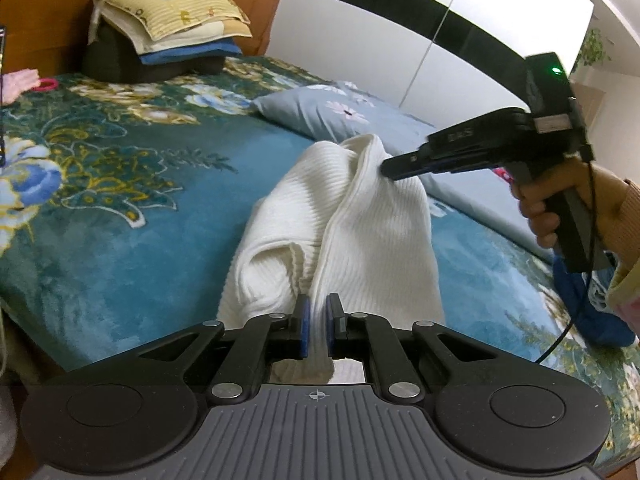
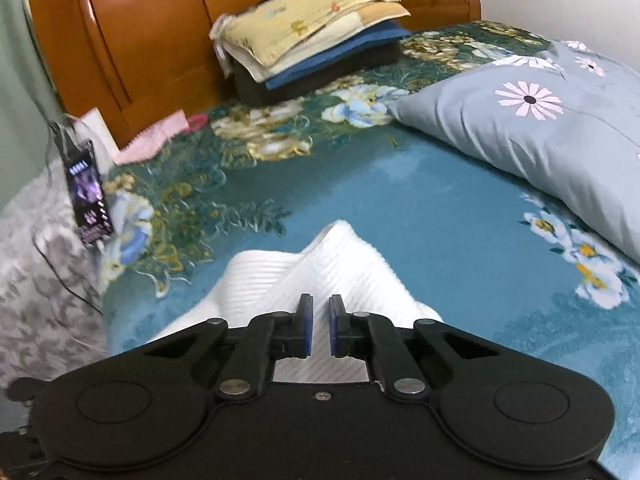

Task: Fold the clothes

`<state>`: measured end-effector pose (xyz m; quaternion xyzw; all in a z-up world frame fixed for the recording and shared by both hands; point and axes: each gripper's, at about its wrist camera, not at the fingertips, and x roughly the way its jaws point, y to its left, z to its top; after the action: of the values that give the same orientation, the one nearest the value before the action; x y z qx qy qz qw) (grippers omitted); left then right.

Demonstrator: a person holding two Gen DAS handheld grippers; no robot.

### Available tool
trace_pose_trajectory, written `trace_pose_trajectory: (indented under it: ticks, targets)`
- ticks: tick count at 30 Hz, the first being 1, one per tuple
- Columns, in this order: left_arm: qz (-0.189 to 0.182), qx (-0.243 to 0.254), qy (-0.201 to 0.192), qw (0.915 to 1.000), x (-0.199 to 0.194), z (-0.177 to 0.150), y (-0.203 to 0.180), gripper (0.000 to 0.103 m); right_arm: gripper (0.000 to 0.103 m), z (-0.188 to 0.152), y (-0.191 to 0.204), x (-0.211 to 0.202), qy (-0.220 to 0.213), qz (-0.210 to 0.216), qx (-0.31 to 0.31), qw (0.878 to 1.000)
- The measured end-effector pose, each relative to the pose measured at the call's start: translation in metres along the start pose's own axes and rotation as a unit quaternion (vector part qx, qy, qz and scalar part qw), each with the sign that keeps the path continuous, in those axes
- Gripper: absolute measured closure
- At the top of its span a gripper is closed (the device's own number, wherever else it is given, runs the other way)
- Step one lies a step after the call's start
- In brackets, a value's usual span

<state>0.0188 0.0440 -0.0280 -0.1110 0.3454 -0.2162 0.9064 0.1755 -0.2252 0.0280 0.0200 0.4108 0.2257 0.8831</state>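
A white ribbed knit sweater (image 1: pixel 340 232) lies bunched up in the middle of the left wrist picture, on a bed with a blue-green flowered blanket (image 1: pixel 120 200). The left hand-held gripper (image 1: pixel 318 326) sits at the bottom middle of that picture, and its blue pads pinch a fold of the sweater between them. The right hand-held gripper (image 1: pixel 394 168) comes in from the right side of the same picture, held by a person's hand (image 1: pixel 560 208), and its closed tip bites the top edge of the sweater and lifts it into a peak. In the right wrist picture the same sweater (image 2: pixel 320 276) shows at the bottom middle, running in between that gripper's pads. The folding looks like it is only part way: the sweater is lumpy, with a cuff sticking out on the left, and it is not yet a flat neat shape. At the top of both pictures a stack of folded clothes in yellow, white, blue and black (image 2: pixel 316 36) rests by the orange wooden headboard (image 2: pixel 140 32), so some clothes seem done already. A blue cloth (image 1: pixel 592 304) sits at the right edge, half cut off, maybe waiting its turn. The lower part of the sweater is hidden under the gripper bodies. The left side of the right wrist picture is blurry, so the dark tag hanging there is hard to read.
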Motion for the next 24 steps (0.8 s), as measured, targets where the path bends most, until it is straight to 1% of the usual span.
trace_pose_trajectory:
  ticks: [5,8,9,10,12,18,24]
  targets:
    - [0.011,0.005,0.012,0.9999,0.004,0.000,0.002,0.097,0.095,0.004,0.007,0.024,0.012,-0.006,-0.002,1.000]
    - [0.018,0.017,0.018,0.9995,0.008,0.001,0.000,0.097,0.096,0.006,0.008,0.040,0.031,-0.014,0.000,0.999]
    - [0.018,0.017,0.019,0.9995,0.008,0.000,0.000,0.097,0.096,0.007,0.007,0.045,0.036,-0.016,0.003,0.999]
    - [0.018,0.017,0.019,0.9995,0.009,0.000,0.000,0.097,0.100,0.007,0.007,0.048,0.038,-0.018,0.005,0.999]
    - [0.018,0.019,0.020,0.9995,0.009,-0.001,0.001,0.097,0.102,0.008,0.005,0.054,0.045,-0.020,0.011,0.999]
    - [0.018,0.023,0.021,0.9994,0.009,0.000,0.000,0.096,0.103,0.008,0.006,0.065,0.059,-0.024,0.003,0.998]
    - [0.020,0.030,0.016,0.9992,0.003,0.003,-0.006,0.096,0.103,0.008,0.007,0.062,0.056,-0.028,0.004,0.998]
